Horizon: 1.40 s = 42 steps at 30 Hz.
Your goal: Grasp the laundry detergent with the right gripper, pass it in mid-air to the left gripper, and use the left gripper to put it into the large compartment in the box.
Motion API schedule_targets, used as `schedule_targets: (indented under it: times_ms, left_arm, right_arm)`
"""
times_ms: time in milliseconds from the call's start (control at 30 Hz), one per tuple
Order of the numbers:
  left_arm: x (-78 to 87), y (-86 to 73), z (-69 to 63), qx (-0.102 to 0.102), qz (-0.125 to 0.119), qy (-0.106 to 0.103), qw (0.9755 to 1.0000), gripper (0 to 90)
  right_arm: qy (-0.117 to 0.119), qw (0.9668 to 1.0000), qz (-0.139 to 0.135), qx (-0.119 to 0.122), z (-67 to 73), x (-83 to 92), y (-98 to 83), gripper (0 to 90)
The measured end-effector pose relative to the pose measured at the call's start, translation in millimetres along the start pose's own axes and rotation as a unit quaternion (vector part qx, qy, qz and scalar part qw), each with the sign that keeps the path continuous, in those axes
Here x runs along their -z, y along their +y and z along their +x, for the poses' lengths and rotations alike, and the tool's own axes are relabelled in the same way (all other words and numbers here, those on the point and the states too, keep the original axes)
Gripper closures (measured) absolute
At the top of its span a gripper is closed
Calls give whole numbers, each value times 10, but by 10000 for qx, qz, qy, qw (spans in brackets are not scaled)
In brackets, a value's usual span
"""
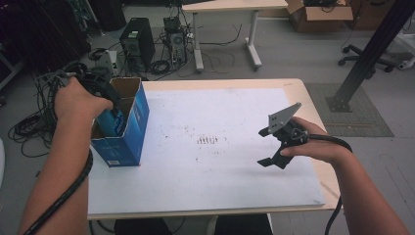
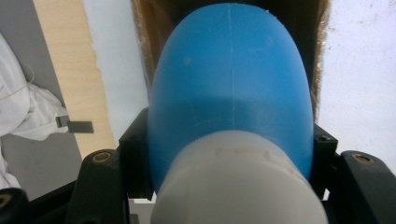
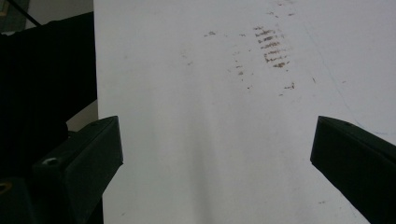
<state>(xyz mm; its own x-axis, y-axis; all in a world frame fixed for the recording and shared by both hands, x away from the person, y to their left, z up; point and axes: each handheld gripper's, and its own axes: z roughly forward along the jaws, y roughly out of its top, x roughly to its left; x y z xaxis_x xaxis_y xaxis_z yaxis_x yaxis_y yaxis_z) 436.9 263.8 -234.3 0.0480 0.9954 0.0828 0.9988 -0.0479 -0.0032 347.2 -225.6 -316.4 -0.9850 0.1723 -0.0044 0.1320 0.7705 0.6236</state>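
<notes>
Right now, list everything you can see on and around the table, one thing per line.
Box: one, blue cardboard, open-topped, left edge of table.
Bottle: one, blue with white cap, held over the box's opening.
Table: one, light wood, white sheet on top with dark smudges.
Computer tower: one, black, on the floor beyond the table.
Office chair: one, black, far right.
Left tool: black, shut on the bottle.
Right tool: black, open, above the sheet.
</notes>
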Motion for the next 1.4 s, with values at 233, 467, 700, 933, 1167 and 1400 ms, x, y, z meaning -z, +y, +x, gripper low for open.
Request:
schedule_targets:
  times_ms: [233, 467, 700, 933, 1167, 1400]
  left_arm:
    - [-142, 26, -24, 7, 11, 50, 10000, 382]
    - [-260, 40, -38, -59, 38, 93, 9999, 382]
    - [-373, 41, -29, -73, 86, 129, 9999, 382]
    - [-400, 34, -50, -108, 66, 172, 9998, 381]
    - [-403, 23, -51, -125, 35, 183, 9997, 381]
    - [-422, 19, -68, -122, 45, 117, 9998, 381]
  right_arm:
    - [36, 10000, 62, 13, -9, -4, 22, 23]
    - [25, 10000, 59, 14, -15, 4, 24, 23]
    - [19, 10000, 79, -20, -16, -11, 4, 24]
    - [4, 10000, 55, -34, -14, -5, 4, 23]
    - [6, 10000, 51, -29, -8, -9, -16, 24]
    - [-7, 10000, 44, -29, -1, -4, -11, 24]
